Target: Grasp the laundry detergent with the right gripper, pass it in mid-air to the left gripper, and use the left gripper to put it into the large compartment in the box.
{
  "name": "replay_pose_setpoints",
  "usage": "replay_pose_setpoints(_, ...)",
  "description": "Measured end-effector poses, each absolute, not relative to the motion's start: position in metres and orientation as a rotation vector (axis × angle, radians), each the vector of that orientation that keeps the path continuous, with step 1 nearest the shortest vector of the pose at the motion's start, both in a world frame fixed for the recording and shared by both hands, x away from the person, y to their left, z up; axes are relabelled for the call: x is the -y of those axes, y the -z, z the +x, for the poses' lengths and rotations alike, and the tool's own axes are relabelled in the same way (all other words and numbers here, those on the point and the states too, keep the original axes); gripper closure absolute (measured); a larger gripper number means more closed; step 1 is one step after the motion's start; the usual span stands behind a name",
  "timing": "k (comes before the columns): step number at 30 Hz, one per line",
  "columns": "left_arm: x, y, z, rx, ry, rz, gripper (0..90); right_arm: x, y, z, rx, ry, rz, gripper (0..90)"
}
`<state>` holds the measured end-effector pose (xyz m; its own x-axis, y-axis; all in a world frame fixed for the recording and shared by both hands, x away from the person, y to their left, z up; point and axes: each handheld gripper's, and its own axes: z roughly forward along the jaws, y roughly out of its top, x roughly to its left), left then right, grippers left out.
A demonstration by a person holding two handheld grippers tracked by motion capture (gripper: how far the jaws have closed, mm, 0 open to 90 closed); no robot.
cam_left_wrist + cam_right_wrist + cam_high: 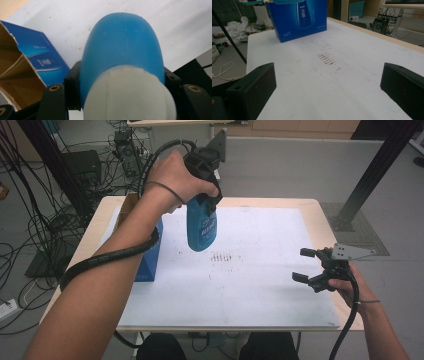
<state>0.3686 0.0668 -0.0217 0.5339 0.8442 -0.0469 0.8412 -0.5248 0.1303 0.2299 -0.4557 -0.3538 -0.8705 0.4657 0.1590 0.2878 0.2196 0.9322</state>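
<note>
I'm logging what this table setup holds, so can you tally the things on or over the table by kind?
Blue bottle, held in the left gripper: 1
Blue carton, open at the top: 1
White sheet over the table: 1
Grippers, counting the right gripper: 2
Total: 5

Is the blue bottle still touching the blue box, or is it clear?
Apart. In the high view the blue bottle hangs from the left gripper, with white table showing between it and the blue box.
</note>
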Motion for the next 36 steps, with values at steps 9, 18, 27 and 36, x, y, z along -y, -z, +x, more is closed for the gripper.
replay_pose_setpoints(9, -0.083, -0.002, 0.38, -1.581, -0.049, 2.53, 37.8, 0.456, 0.353, 0.23, -2.321, -1.727, 0.727, 0.2)
replay_pose_setpoints(18, -0.106, -0.027, 0.39, -1.701, -0.071, 2.442, 37.8, 0.457, 0.35, 0.231, -2.313, -1.728, 0.722, 0.2)
replay_pose_setpoints(27, -0.133, -0.04, 0.398, -1.81, -0.077, 2.353, 37.9, 0.456, 0.35, 0.231, -2.313, -1.726, 0.726, 0.2)
replay_pose_setpoints(36, -0.158, -0.045, 0.399, -1.949, -0.141, 2.266, 37.9, 0.456, 0.351, 0.232, -2.31, -1.732, 0.727, 0.2)
